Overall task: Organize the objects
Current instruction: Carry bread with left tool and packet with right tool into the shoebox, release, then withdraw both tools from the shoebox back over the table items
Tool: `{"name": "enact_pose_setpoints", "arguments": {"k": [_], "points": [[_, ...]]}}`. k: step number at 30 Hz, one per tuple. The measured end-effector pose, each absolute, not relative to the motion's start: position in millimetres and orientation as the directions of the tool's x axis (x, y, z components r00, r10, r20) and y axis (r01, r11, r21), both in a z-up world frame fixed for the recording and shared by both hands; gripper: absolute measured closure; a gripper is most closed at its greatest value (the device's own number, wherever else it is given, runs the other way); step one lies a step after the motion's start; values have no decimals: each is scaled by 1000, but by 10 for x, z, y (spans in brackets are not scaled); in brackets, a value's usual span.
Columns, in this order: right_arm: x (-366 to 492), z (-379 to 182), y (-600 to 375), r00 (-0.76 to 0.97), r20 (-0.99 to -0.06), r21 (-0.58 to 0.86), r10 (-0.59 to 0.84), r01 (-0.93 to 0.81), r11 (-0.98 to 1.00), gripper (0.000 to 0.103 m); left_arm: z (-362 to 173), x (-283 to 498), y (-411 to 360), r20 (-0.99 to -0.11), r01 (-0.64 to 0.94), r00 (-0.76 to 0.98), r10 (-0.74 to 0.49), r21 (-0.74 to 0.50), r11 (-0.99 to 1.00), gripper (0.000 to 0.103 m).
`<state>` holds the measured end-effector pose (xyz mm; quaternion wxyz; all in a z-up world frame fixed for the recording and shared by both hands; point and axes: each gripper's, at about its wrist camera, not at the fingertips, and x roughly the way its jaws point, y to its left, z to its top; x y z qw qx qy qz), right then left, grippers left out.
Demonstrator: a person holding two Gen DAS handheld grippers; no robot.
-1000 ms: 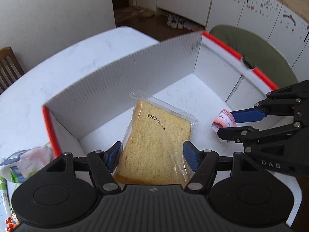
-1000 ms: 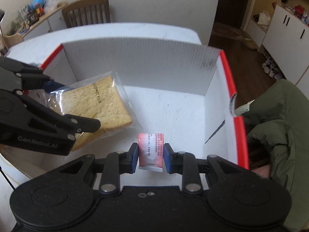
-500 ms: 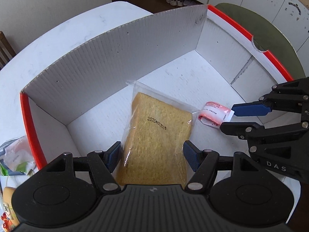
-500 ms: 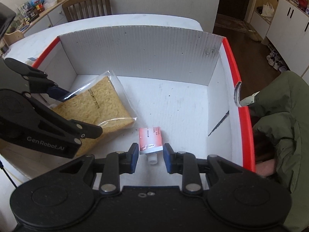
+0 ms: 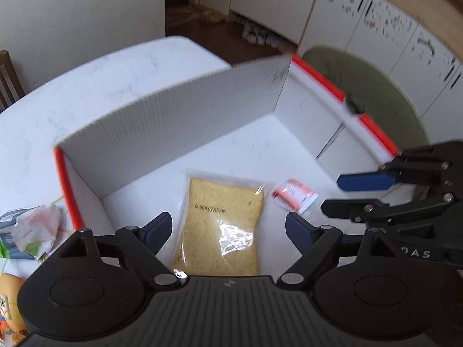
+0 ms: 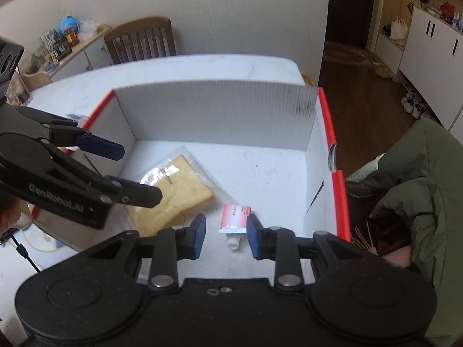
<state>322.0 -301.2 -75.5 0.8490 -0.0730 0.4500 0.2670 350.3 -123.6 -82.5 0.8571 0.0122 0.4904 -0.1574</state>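
A clear-bagged slice of tan bread lies flat in the white corrugated red-rimmed box beside a small red-and-white tube. Left gripper and right gripper, jaws just opening, hover released above them.

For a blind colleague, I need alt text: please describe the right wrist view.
A bagged bread slice and a small red-and-white tube lie side by side on the floor of a white, red-edged box on a white table. The right gripper and left gripper hover above them, both empty.
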Motion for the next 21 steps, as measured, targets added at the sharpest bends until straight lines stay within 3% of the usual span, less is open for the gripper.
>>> {"name": "enact_pose_setpoints", "arguments": {"k": [5,9,11,14,17,19,21], "points": [[3122,-603,-3041,489,-769,133,412,-508,851,70,-609,3324,-1101,-802,269,529,-276,-150,951,18],[3016,-485,-3021,522,-737,137,430,-507,851,56,-459,3111,-985,-771,277,569,-287,-149,949,18],[2978,-443,-2998,527,-727,144,440,-510,848,55,-394,2999,-919,-756,279,586,-293,-151,948,18],[2904,-392,-2951,535,-713,151,453,-514,845,44,-305,2820,-819,-734,284,610,-299,-150,947,18],[2786,-328,-2872,548,-695,143,466,-530,836,40,-233,2627,-704,-712,285,635,-300,-144,948,18],[2712,-296,-2814,557,-685,139,470,-533,835,24,-200,2503,-614,-698,286,647,-307,-151,946,18],[2640,-255,-2746,561,-673,143,482,-541,829,24,-173,2398,-526,-685,282,662,-304,-148,948,18]]}}
